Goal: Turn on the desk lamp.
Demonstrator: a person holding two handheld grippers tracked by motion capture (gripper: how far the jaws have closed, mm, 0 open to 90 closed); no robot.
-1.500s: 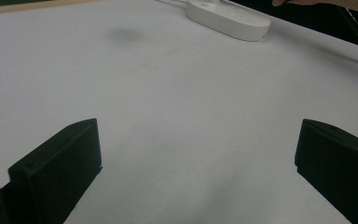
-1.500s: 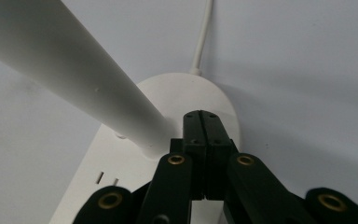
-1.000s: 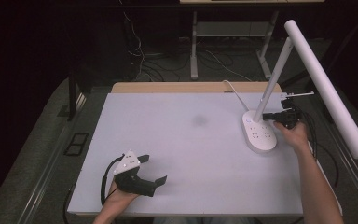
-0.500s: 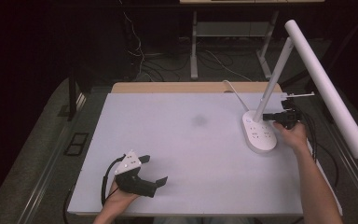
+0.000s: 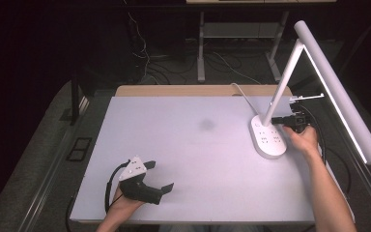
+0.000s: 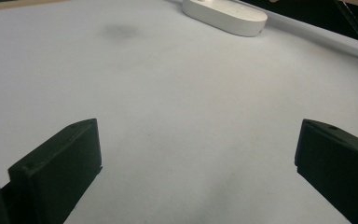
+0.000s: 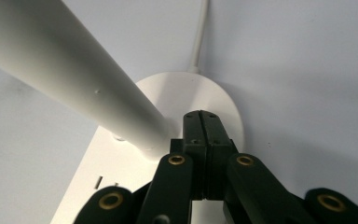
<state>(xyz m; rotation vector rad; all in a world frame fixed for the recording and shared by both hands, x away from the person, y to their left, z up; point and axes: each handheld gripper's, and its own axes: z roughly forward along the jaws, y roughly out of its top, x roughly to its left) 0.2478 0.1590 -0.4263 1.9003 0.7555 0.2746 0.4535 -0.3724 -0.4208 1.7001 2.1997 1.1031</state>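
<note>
- The left tongs (image 5: 160, 182) rested low on the white bench (image 5: 188, 145), jaws wide apart with nothing between them.
- The right tongs (image 5: 276, 119) were pressed together, tips just beside, perhaps touching, the desk lamp's (image 5: 290, 72) stem above its base (image 5: 268, 140).

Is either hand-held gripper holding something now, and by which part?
Nothing is held. The left hand-held gripper is open over the bare table. The right hand-held gripper is shut on nothing, at the foot of the lamp.
</note>
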